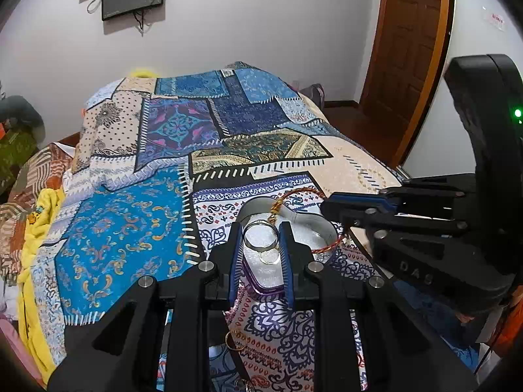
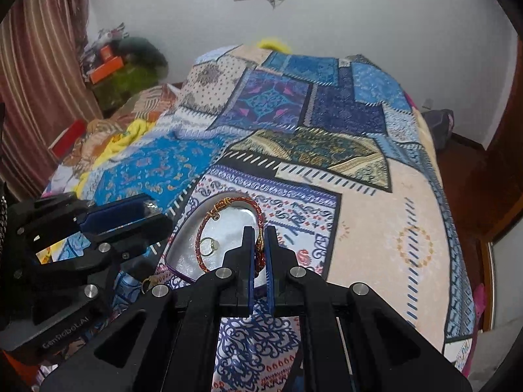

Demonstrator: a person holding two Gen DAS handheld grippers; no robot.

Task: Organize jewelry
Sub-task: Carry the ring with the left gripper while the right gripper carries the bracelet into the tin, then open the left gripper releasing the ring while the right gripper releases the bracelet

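Note:
A purple-rimmed jewelry tray (image 1: 265,289) with a silvery lining lies on the patterned bedspread. In the left wrist view my left gripper (image 1: 261,233) is shut on a silver bangle (image 1: 261,237) and holds it upright over the tray, above a small gold ring (image 1: 270,257). In the right wrist view my right gripper (image 2: 260,240) is shut on a red and gold twisted bangle (image 2: 200,238), which hangs over the tray (image 2: 173,263) around the ring (image 2: 209,246). The red bangle (image 1: 330,245) and right gripper (image 1: 333,204) also show in the left wrist view.
A gold earring (image 1: 234,339) lies on the bedspread near the tray's front; a gold clasp (image 2: 148,282) shows left of the tray. The patchwork bedspread (image 2: 359,196) covers the bed. Piled clothes (image 2: 108,137) lie left. A wooden door (image 1: 405,49) stands right.

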